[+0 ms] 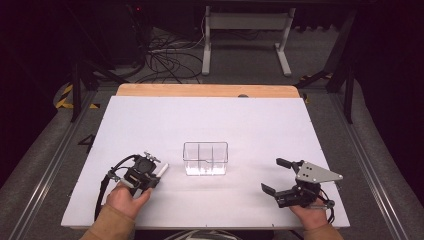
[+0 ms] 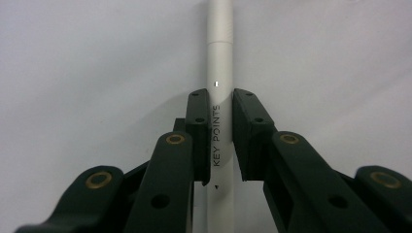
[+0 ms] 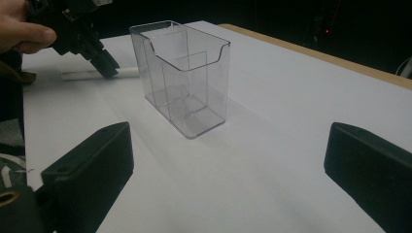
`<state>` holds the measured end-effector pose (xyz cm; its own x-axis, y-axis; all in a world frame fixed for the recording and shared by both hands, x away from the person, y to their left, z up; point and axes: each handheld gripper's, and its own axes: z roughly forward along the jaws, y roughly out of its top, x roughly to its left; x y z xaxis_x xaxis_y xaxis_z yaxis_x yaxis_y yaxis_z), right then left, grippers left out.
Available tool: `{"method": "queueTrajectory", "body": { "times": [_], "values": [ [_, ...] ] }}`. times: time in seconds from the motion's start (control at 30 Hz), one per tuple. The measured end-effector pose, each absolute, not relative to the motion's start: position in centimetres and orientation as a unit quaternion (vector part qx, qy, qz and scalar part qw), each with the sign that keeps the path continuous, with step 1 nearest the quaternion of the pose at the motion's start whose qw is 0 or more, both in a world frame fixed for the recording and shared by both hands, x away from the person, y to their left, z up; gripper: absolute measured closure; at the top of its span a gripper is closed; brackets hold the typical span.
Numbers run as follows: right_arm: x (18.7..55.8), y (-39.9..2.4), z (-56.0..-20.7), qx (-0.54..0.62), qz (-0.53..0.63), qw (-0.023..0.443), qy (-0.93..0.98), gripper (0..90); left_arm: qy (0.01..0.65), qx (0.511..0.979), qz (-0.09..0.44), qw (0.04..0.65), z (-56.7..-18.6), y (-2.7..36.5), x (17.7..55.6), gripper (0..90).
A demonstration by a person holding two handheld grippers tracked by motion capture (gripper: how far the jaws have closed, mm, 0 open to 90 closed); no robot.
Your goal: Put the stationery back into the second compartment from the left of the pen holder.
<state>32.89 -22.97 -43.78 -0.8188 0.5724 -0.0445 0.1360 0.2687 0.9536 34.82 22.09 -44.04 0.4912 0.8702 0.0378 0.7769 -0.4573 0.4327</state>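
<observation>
A white pen (image 1: 163, 169) marked KEY POINTS (image 2: 219, 58) lies flat on the white table top (image 1: 200, 120), left of a clear plastic box (image 1: 205, 159) with compartments. My left gripper (image 1: 155, 174) points down at the pen, and its pads are shut on the barrel (image 2: 221, 104). From the right gripper view, the left gripper (image 3: 104, 68) sits on the pen (image 3: 80, 75) just behind the empty box (image 3: 187, 73). My right gripper (image 1: 273, 175) rests near the table's front right, open, jaws wide (image 3: 228, 165) with nothing between them.
A wooden edge (image 1: 205, 90) runs along the far side of the table. Beyond it are a white stand's legs (image 1: 245, 45) and loose cables (image 1: 165, 57) on the floor. Bare white surface surrounds the box.
</observation>
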Motion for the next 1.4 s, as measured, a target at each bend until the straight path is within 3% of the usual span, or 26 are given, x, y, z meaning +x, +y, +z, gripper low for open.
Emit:
{"method": "queueTrajectory", "body": {
  "times": [0.23,0.8,1.4],
  "values": [
    [32.9,-23.0,-43.8,0.229,0.561,0.196,0.771,4.3,0.477,0.839,0.147,0.217,-42.7,22.5,34.4,78.6],
    [32.8,-22.9,-43.8,0.228,0.565,0.196,0.768,4.5,0.440,0.798,0.181,0.370,-39.1,23.9,33.0,78.6],
    [32.8,-22.9,-43.8,0.227,0.568,0.192,0.767,4.5,0.378,0.747,0.185,0.515,-37.0,24.5,32.2,78.6]
  ]
}}
